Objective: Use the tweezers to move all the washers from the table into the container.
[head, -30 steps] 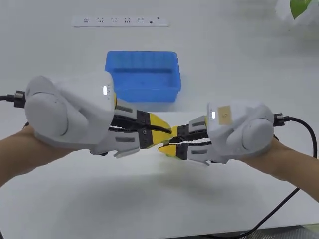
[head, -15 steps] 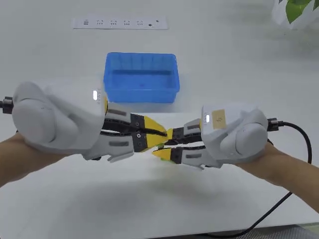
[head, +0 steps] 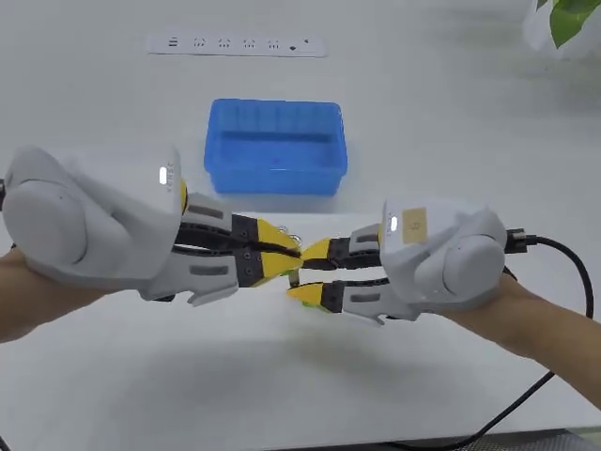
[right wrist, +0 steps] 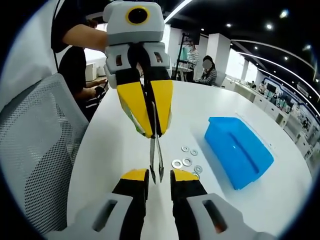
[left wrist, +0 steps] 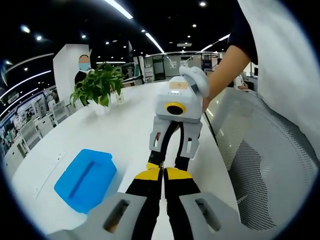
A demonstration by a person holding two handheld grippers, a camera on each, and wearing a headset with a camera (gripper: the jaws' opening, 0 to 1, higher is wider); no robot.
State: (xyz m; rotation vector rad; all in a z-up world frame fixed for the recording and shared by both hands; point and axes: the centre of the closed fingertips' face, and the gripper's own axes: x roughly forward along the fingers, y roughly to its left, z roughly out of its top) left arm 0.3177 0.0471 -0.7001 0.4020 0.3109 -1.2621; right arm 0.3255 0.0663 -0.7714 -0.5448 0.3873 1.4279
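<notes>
The left gripper (head: 285, 260) clamps the tweezers (right wrist: 156, 152). Their tips hang between the slightly parted jaws of the right gripper (head: 311, 273), perhaps untouched. Washers (right wrist: 186, 161) lie on the table (head: 441, 122) near the container (head: 275, 146), with both grippers hanging over that spot. A power strip (head: 235, 43) lies by the far edge. Since half a second ago the left gripper has drawn back slightly.

Head view high above table (head: 441, 132), gripper views low, close, facing each other, sharing blue container (head: 275, 150)
</notes>
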